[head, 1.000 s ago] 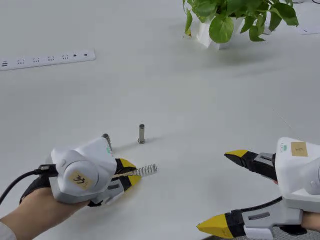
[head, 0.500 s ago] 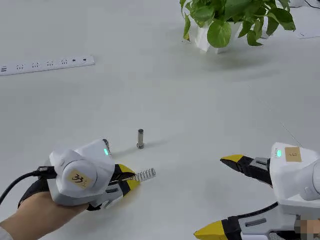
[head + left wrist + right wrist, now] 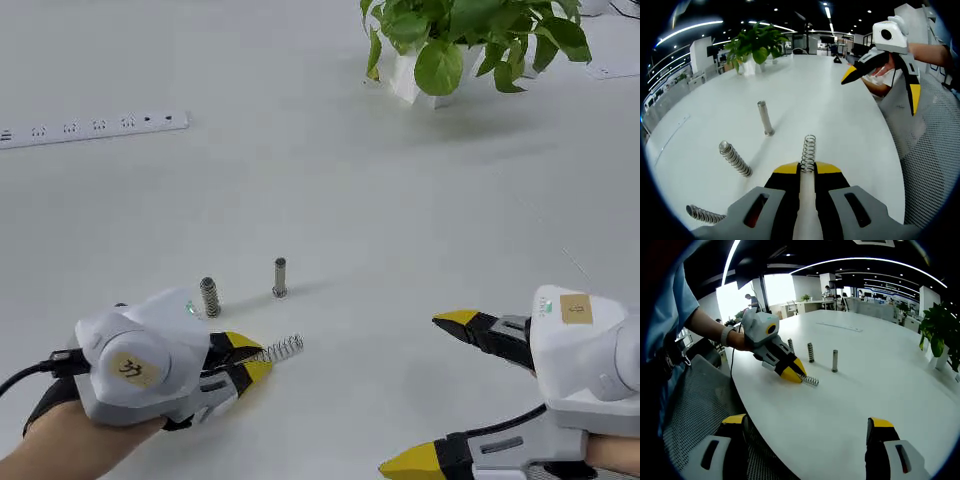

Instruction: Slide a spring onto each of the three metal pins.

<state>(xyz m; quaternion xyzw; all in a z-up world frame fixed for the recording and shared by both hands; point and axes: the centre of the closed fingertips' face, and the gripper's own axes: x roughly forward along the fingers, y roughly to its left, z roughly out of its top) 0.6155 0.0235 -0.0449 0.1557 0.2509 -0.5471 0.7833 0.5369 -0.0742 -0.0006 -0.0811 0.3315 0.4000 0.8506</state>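
Note:
My left gripper [image 3: 252, 358] is shut on one end of a loose spring [image 3: 283, 348], which sticks out level over the white table; the spring [image 3: 808, 152] rises between the yellow tips of the left gripper [image 3: 807, 168]. Just beyond stands a bare metal pin [image 3: 279, 277] [image 3: 764, 118] [image 3: 834, 360]. To its left, a pin wearing a spring [image 3: 209, 297] [image 3: 734, 158] [image 3: 810, 352] stands upright. Another spring-clad pin [image 3: 705, 214] [image 3: 791, 345] sits nearer the left gripper's body. My right gripper [image 3: 430, 390] [image 3: 807, 427] hangs open and empty at the lower right, well away from the pins.
A potted plant [image 3: 460, 40] stands at the far edge of the table and a white power strip [image 3: 95, 125] lies at the far left. A mesh chair seat [image 3: 700, 390] is beside the table edge.
My left gripper has drawn back to the left with the spring, uncovering the spring-clad pin behind it. The right gripper has hardly moved.

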